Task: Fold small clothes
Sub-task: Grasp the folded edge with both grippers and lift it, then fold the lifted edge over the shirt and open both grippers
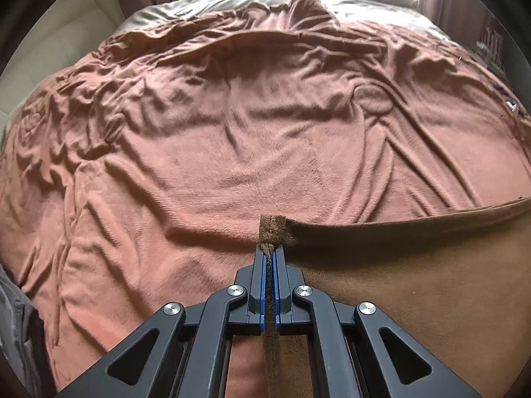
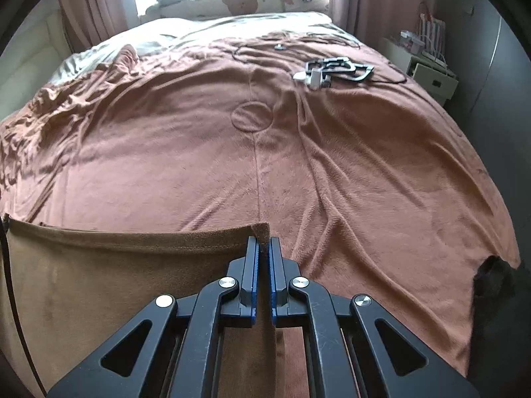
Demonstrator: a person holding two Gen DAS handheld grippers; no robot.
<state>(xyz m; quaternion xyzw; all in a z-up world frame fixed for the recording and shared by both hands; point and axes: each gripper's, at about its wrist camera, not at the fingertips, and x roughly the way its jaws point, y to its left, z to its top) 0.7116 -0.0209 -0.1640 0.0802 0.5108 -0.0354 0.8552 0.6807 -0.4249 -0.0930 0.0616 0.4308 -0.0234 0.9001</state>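
Risk: the brown cloth [image 1: 415, 282] may slip from my thin corner pinches, or sag and crease along its span.
Left tongs [image 1: 268, 248]: pressed together, pinching its left corner.
Right tongs [image 2: 264, 243]: pinching its right corner.
Cloth: stretched between both tongs, over the bed's blanket [image 1: 232, 149].

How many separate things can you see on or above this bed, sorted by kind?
Grippers: 2, the left gripper and the right gripper, each shut on a top corner of the brown garment
Brown garment: 1
Pink blanket over the bed: 1
Black frame-like gadget with a cable, lying on the blanket: 1
Total: 5
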